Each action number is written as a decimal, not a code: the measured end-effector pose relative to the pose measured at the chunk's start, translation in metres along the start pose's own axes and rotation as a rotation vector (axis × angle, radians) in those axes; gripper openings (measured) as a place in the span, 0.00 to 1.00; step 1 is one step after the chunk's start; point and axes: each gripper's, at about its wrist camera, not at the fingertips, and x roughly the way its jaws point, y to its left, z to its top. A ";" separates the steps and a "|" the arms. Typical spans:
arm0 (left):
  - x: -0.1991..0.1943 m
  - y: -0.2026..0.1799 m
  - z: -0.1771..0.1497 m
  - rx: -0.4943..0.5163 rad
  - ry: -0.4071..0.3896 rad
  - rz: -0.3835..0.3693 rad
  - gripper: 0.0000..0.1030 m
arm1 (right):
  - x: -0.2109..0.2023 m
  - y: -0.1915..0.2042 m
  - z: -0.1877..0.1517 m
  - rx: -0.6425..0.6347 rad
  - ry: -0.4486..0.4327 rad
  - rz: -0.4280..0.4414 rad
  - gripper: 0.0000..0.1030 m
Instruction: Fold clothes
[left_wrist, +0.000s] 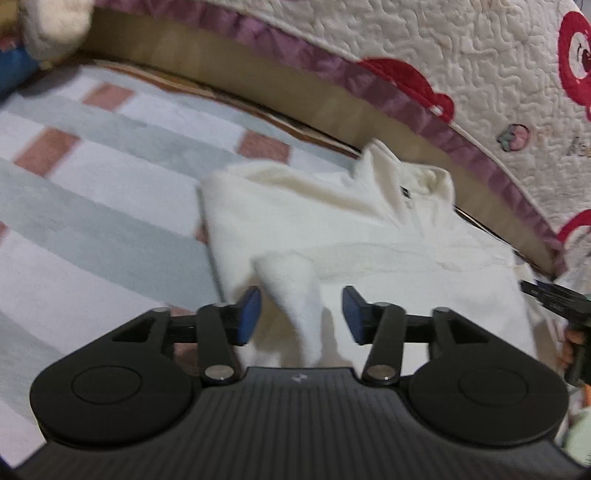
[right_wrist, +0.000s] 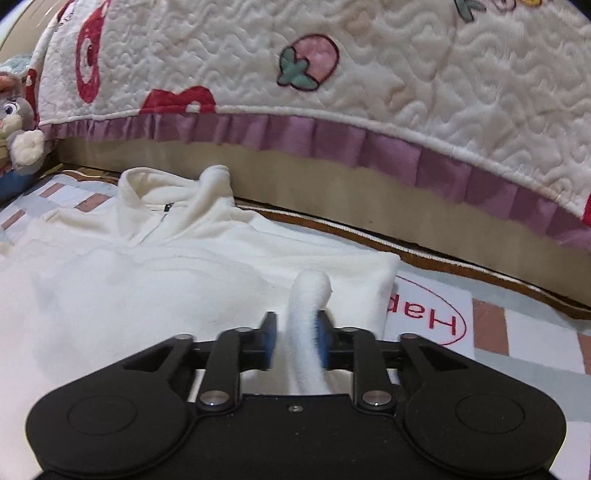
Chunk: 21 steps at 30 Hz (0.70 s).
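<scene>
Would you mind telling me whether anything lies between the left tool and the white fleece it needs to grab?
Nothing visible does. The left tool is open with a raised fold of the white fleece already standing between its pads, and no other object intervenes. The right tool is shut on another fold.

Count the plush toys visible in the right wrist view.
1. A grey stuffed animal sits at the far left edge, beside the quilt and beyond the white fleece top. Others may lie outside the frame.

Two black handheld grippers with blue finger pads

Each of the left gripper (left_wrist: 301, 315) and right gripper (right_wrist: 295, 341) is built with a ribbed black body, round side discs and silver pivot screws.
</scene>
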 end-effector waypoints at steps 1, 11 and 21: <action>0.005 0.000 -0.001 -0.006 0.017 -0.014 0.52 | 0.003 -0.002 0.000 0.005 0.004 -0.004 0.33; 0.015 0.026 -0.006 -0.228 -0.022 -0.120 0.08 | 0.016 -0.015 -0.005 0.131 0.022 0.027 0.27; -0.023 0.001 0.011 -0.104 -0.232 -0.051 0.07 | -0.069 0.008 0.036 0.014 -0.285 -0.066 0.07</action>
